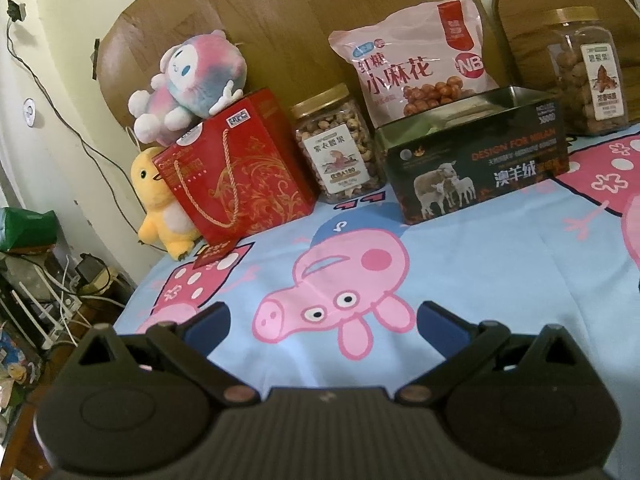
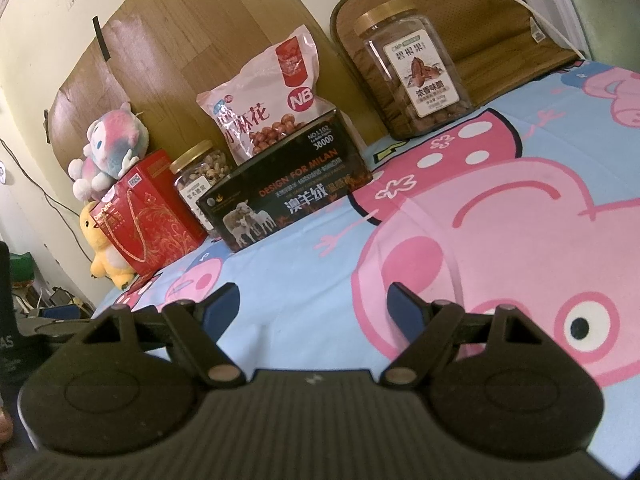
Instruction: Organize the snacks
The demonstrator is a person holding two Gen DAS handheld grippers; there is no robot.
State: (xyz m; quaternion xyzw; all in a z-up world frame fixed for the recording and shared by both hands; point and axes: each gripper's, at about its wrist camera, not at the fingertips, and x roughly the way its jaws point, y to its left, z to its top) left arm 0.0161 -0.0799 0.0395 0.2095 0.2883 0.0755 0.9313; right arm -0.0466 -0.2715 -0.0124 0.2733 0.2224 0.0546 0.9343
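Both grippers, left (image 1: 323, 316) and right (image 2: 314, 300), hovered jaws spread and empty; snacks lined the bed's (image 1: 500, 280) far edge, propped against the headboard (image 1: 280, 40).

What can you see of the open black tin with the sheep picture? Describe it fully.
The black tin is a rectangular, metal-looking box with no lid on; its inside walls are shiny. Sheep, orange "DESIGN FOR MILAN" lettering and white Chinese characters mark its front. It stands level on the cartoon-pig sheet, in front of the pink snack bag; contact between them is unclear.
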